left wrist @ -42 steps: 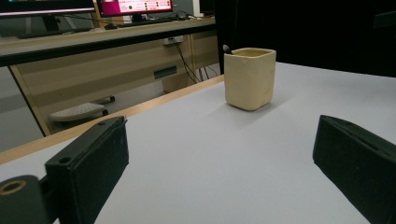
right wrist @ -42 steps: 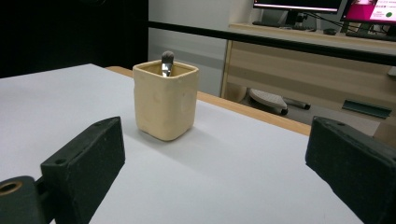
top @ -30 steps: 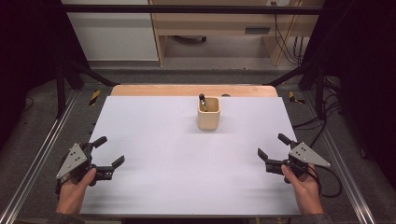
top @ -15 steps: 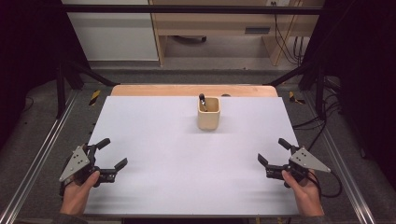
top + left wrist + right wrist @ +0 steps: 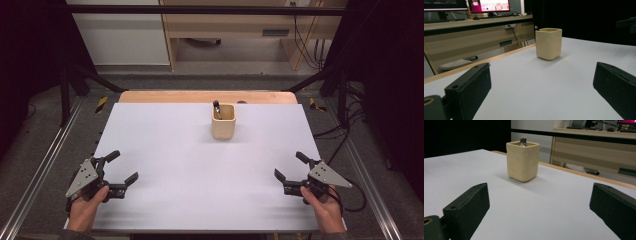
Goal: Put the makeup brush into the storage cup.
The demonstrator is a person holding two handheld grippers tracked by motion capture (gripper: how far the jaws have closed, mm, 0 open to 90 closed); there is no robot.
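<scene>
A cream square cup (image 5: 223,122) stands upright on the white table (image 5: 165,150), toward the far middle. A dark-tipped tool (image 5: 216,107) leans inside it. My left gripper (image 5: 125,165) rests near the front left corner, open and holding nothing. My right gripper (image 5: 287,164) rests near the front right, also open and holding nothing. Both point inward at the cup from well short of it. In the left gripper view the cup (image 5: 548,43) stands far beyond the wide-spread jaws of the left gripper (image 5: 542,85). The right gripper view shows the cup (image 5: 523,161), the tool tip (image 5: 523,140) and the right gripper (image 5: 541,206).
A wooden strip (image 5: 205,96) borders the table's far edge. Metal rails (image 5: 40,165) run along both sides, and cables (image 5: 350,200) trail at the right. Beyond the table stands a wooden desk (image 5: 474,32) with monitors (image 5: 494,5).
Both hands have drawn slightly back toward the near edge, the left one also drifting a little to the right. Both grippers remain open, and the cup has not moved.
</scene>
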